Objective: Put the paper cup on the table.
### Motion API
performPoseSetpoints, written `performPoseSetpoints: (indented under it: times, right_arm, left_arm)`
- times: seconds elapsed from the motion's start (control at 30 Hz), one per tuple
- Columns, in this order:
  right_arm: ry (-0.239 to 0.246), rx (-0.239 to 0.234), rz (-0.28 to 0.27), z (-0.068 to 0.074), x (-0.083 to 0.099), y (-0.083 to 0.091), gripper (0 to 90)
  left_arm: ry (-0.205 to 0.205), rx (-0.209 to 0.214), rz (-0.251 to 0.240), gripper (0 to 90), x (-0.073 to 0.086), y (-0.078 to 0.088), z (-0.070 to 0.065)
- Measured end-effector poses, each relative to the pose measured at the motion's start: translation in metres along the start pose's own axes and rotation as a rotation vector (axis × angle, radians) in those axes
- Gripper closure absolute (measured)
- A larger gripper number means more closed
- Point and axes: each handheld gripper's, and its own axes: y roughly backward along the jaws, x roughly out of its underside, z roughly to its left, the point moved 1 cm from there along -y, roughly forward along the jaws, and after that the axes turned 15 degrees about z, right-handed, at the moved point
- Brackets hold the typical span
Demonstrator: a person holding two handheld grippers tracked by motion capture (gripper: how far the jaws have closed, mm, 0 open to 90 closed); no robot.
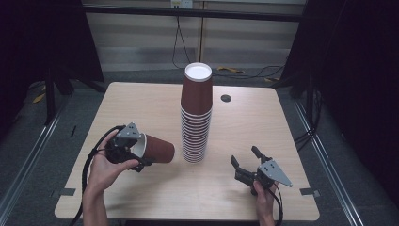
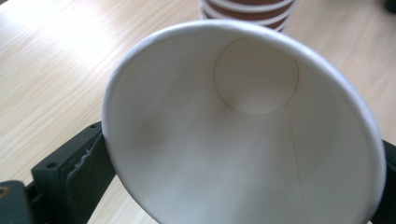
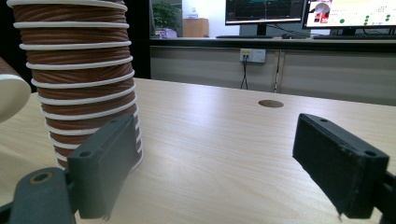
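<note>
A brown paper cup [image 1: 157, 150] is held on its side, clamped at the rim by the left gripper [image 1: 136, 153], just left of the cup stack [image 1: 195, 117]. The right gripper [image 1: 245, 165] is held open, right of the stack.

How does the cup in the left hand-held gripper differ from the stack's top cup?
The held cup lies on its side, mouth toward the left hand-held gripper; the top cup sits upside down, base up. The held cup is loose from the stack; the top cup is nested on it. Both are brown outside with white rims.
</note>
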Motion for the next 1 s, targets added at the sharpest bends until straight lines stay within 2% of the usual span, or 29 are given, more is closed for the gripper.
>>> performPoseSetpoints:
  times: [0.1, 0.13, 0.2, 0.4, 0.43, 0.5, 0.73, 0.8, 0.87, 1.0]
  right_arm:
    - [-0.002, 0.001, -0.002, 0.0, 0.0, 0.0, 13.4]
    - [-0.002, 0.0, -0.002, 0.0, 0.0, 0.0, 13.4]
    - [-0.002, 0.0, -0.002, 0.0, 0.0, 0.0, 13.5]
    - [-0.001, -0.002, -0.009, 0.0, 0.0, 0.0, 13.5]
    - [-0.002, 0.0, -0.009, 0.0, 0.0, 0.001, 13.5]
    - [-0.005, 0.0, -0.008, 0.0, 0.0, 0.001, 13.4]
    - [0.0, -0.003, -0.01, 0.0, 0.0, 0.001, 13.5]
    - [0.0, -0.002, -0.01, 0.0, 0.0, 0.001, 13.5]
    - [-0.001, -0.001, -0.01, 0.0, 0.0, 0.001, 13.5]
    - [0.001, -0.004, -0.01, 0.0, 0.0, 0.001, 13.6]
  left_arm:
    - [0.003, 0.013, 0.018, 1.5, -0.003, -0.003, 0.004]
    - [-0.008, -0.005, 0.054, 1.4, -0.005, -0.004, 0.007]
    - [-0.001, -0.027, 0.092, 1.4, -0.007, -0.005, 0.011]
    - [0.007, -0.025, 0.123, 1.4, -0.014, -0.009, 0.017]
    - [0.003, -0.037, 0.138, 1.4, -0.015, -0.011, 0.019]
    - [-0.001, -0.031, 0.166, 1.4, -0.017, -0.013, 0.022]
    - [-0.014, -0.033, 0.215, 1.3, -0.025, -0.016, 0.027]
    - [-0.009, -0.051, 0.237, 1.3, -0.028, -0.015, 0.027]
    - [-0.026, -0.075, 0.286, 1.2, -0.031, -0.014, 0.029]
    - [-0.023, -0.074, 0.306, 1.2, -0.036, -0.015, 0.032]
